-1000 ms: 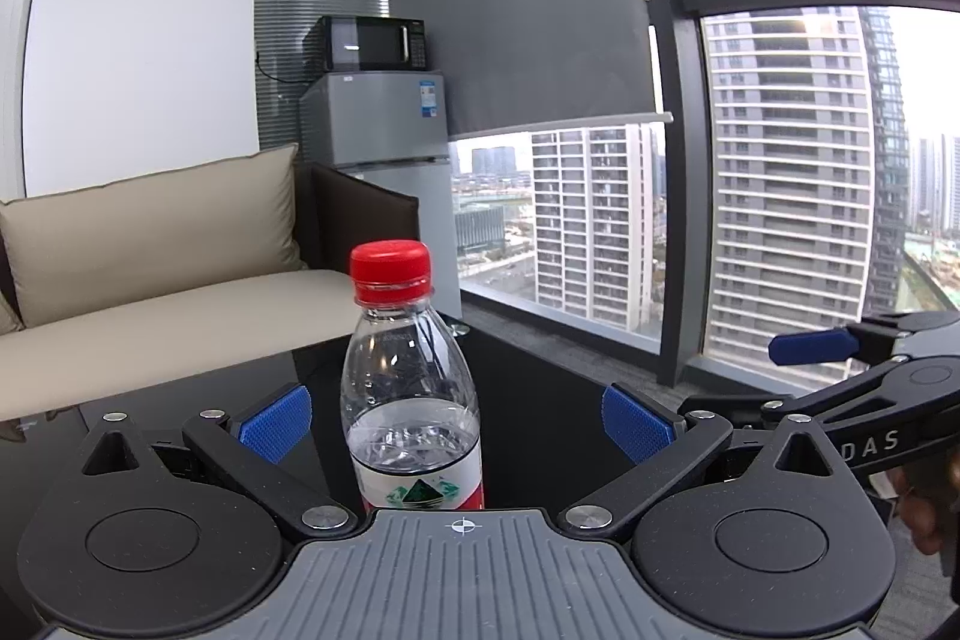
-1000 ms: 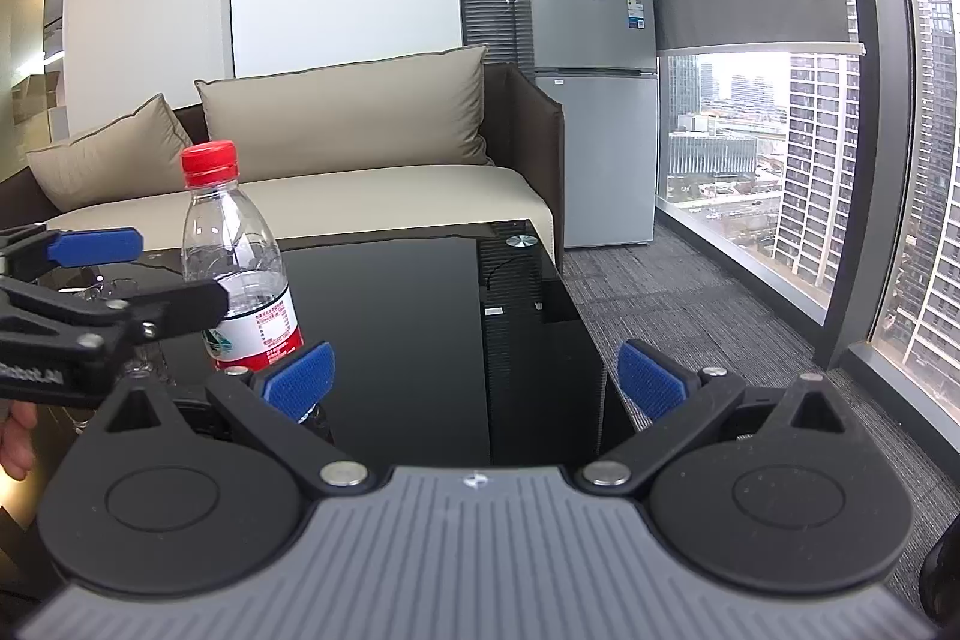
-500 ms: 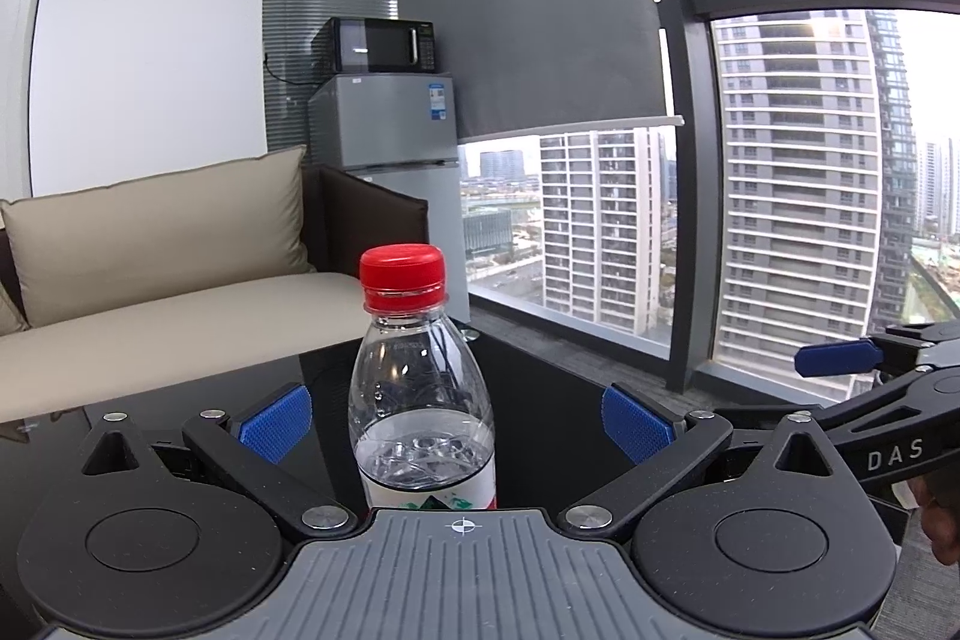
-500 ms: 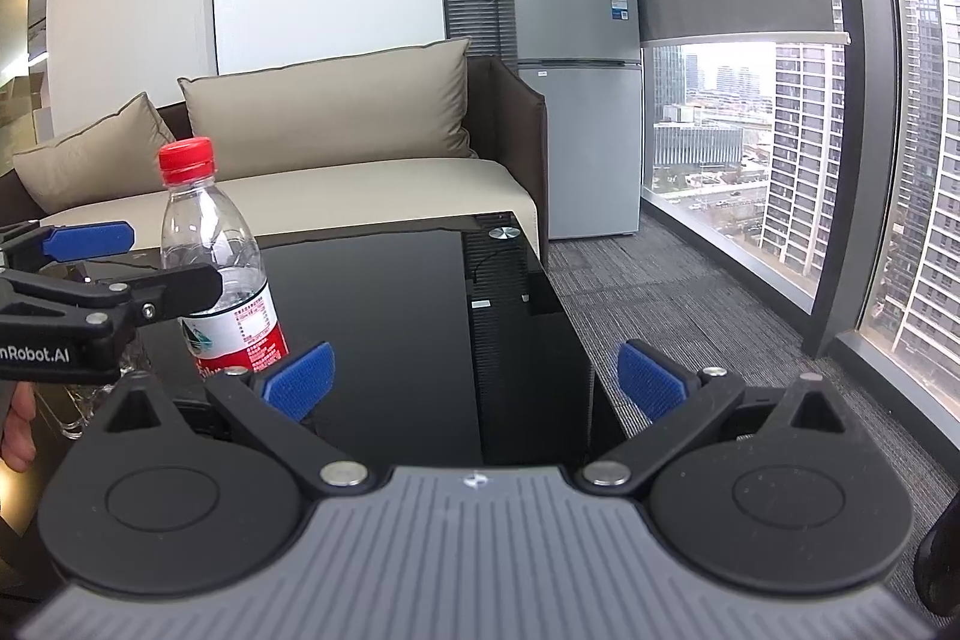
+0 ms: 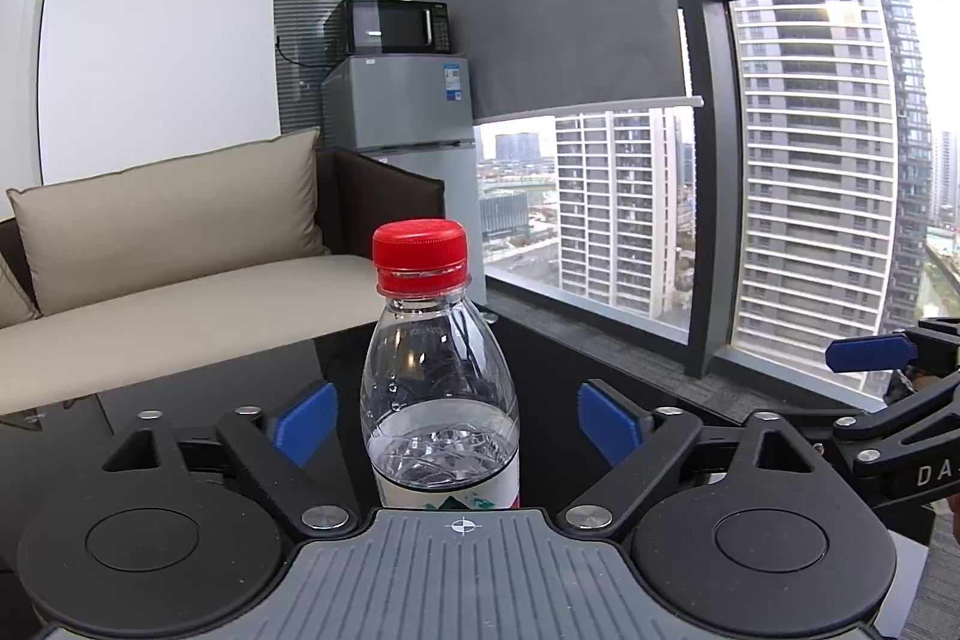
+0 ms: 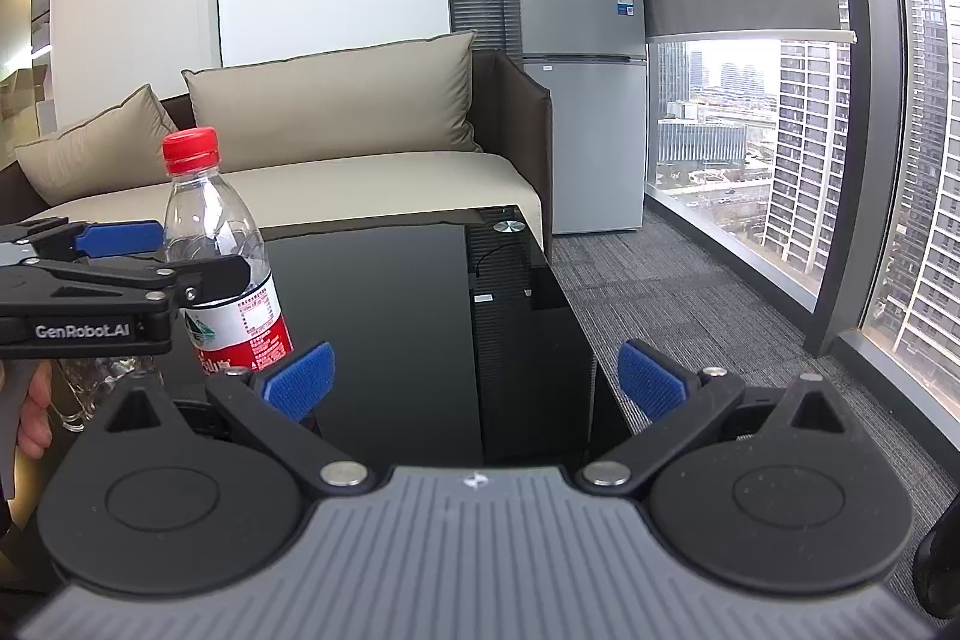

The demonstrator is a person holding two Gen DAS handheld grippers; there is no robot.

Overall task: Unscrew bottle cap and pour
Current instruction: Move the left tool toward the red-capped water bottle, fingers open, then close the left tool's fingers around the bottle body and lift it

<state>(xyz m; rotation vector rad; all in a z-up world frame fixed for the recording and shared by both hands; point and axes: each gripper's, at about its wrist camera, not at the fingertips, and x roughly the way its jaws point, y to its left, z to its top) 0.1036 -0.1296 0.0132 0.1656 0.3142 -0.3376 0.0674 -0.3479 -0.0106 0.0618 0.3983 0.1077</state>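
A clear plastic water bottle (image 5: 439,400) with a red cap (image 5: 420,248) and a red-and-white label stands upright on the black glass table (image 6: 420,316). It is part full. My left gripper (image 5: 456,421) is open, its blue pads on either side of the bottle's body, apart from it. In the right wrist view the bottle (image 6: 219,256) stands at the left with the left gripper (image 6: 138,256) around it. My right gripper (image 6: 474,379) is open and empty, to the right of the bottle, over the table.
A clear glass (image 6: 90,388) stands on the table behind the left gripper, mostly hidden. A beige sofa (image 6: 336,160) runs along the table's far side. A small fridge (image 6: 579,94) with a microwave on it stands in the corner. The table's right edge (image 6: 576,334) drops to carpet.
My left gripper has moved closer to the bottle, which now sits deeper between its open fingers. My right gripper has shifted a little and stays open.
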